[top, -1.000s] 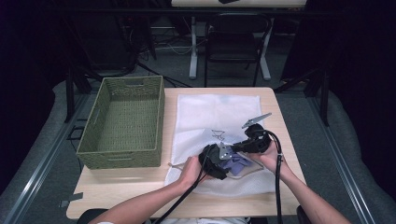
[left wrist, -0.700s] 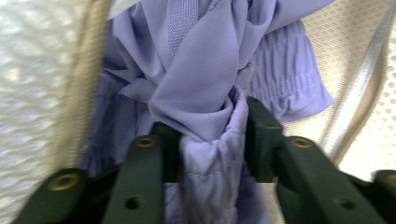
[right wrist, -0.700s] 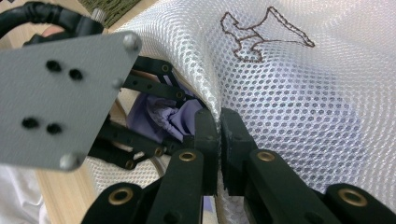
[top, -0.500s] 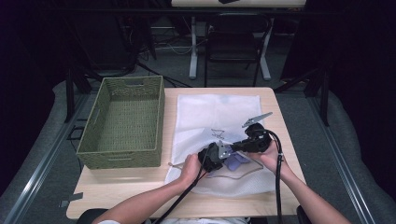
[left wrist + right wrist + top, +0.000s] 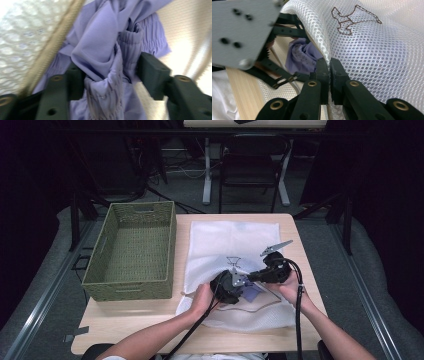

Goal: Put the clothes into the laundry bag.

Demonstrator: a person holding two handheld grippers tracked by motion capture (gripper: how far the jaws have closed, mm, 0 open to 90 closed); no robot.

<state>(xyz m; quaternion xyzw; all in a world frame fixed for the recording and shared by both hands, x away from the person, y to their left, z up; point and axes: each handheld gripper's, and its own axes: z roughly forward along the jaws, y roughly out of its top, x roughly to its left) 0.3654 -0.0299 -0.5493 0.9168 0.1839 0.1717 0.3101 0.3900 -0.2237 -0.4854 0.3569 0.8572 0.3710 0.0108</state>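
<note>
A white mesh bag [image 5: 230,240] with a stitched brown figure lies flat on the wooden table [image 5: 125,320]. My right gripper [image 5: 329,67] is shut on the bag's upper mesh edge [image 5: 374,50] and holds the mouth lifted; in the high view it [image 5: 247,277] points left. A purple garment [image 5: 105,37] lies bunched in the bag's mouth, showing as a purple patch [image 5: 254,292] from above. My left gripper [image 5: 110,75] straddles a fold of it. Its jaws have just been opening, and the cloth sits loosely between them. From above, the left gripper [image 5: 239,289] faces the right one.
A green woven basket [image 5: 130,250] stands on the table's left half, beside the bag. The bag's tan drawstring [image 5: 255,307] loops on the mesh near the front edge. Both cables trail back along the forearms. A dark chair [image 5: 250,165] stands beyond the table.
The left gripper has shifted very slightly at the bag's mouth. The right gripper and the lifted mesh edge have stayed where they were.
</note>
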